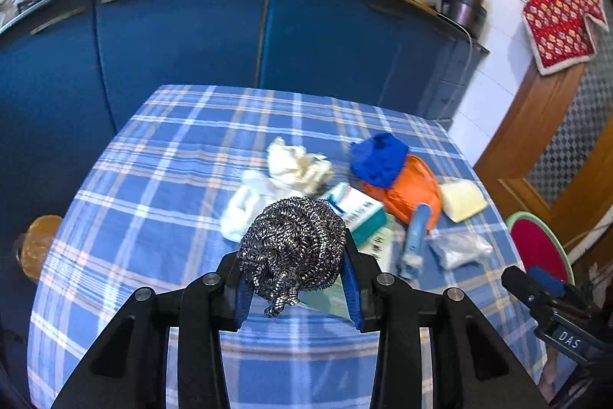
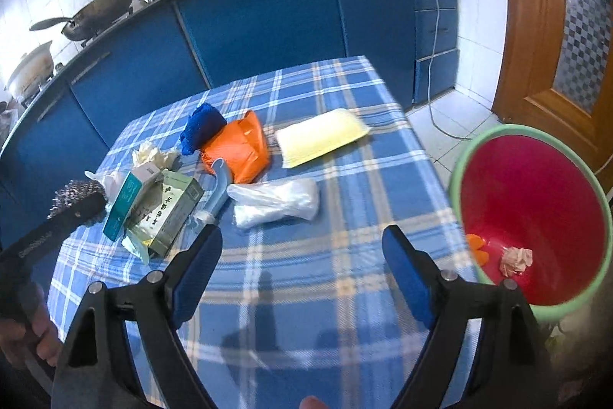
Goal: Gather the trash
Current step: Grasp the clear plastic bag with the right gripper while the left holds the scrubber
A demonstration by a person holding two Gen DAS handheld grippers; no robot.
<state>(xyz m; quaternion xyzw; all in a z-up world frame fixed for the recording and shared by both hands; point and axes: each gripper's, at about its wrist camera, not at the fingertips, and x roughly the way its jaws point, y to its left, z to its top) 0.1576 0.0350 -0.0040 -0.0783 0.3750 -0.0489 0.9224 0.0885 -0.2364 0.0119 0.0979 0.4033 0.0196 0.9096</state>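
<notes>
The left gripper (image 1: 295,278) clamps a steel wool scourer (image 1: 293,244) above a blue plaid tablecloth (image 1: 153,186). Boxes (image 2: 161,213), an orange bag (image 2: 241,148) and a clear plastic bag (image 2: 276,202) lie beyond. The right gripper (image 2: 302,255) gapes empty. Only its view shows the red bin (image 2: 532,209) beside the table, holding crumpled paper (image 2: 515,259).

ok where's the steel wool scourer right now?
The steel wool scourer is clamped in the left gripper above the checked tablecloth, just short of the tissue boxes; the right wrist view shows it at far left.
</notes>
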